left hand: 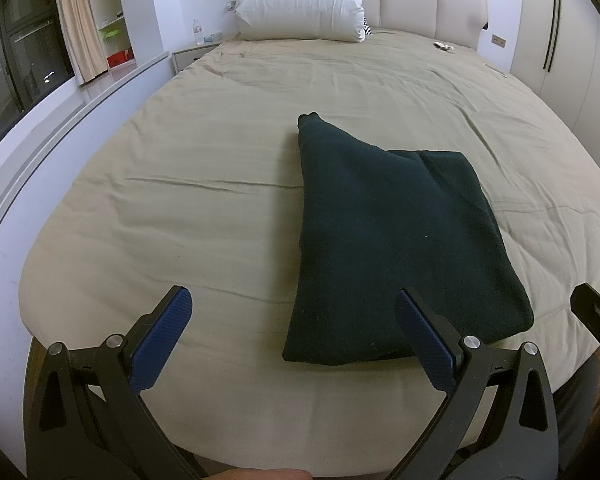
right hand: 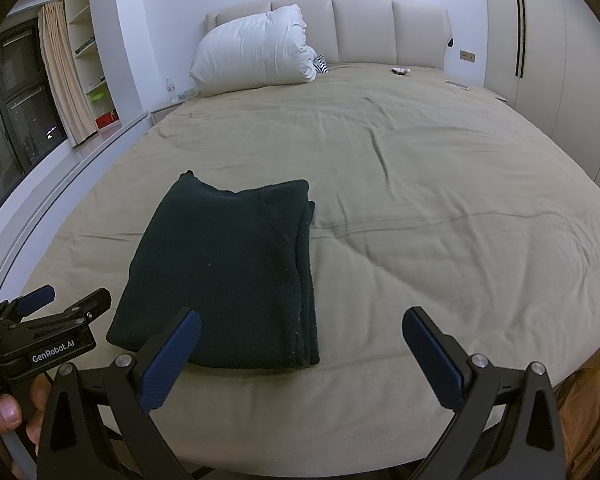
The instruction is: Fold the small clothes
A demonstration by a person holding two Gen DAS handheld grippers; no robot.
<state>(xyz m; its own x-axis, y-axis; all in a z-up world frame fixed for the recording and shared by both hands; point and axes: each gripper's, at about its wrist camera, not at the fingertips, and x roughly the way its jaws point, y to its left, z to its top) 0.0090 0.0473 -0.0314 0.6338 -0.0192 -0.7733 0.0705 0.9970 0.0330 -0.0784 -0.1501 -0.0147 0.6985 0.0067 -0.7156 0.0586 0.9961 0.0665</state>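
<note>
A dark green knitted garment (left hand: 396, 240) lies folded into a flat rectangle on the beige bed cover (left hand: 180, 200), near the foot edge. It also shows in the right wrist view (right hand: 228, 272). My left gripper (left hand: 294, 312) is open and empty, hovering at the foot of the bed, its right finger over the garment's near left corner. My right gripper (right hand: 300, 332) is open and empty, its left finger over the garment's near edge. The left gripper (right hand: 66, 298) also appears at the lower left of the right wrist view.
A white pillow (left hand: 300, 2) leans on the padded headboard (left hand: 432, 4). A nightstand with a water bottle (left hand: 198, 31) stands to the bed's left. A window ledge (left hand: 60, 120) runs along the left; wardrobes (right hand: 540, 60) line the right. Small items (right hand: 401, 71) lie near the headboard.
</note>
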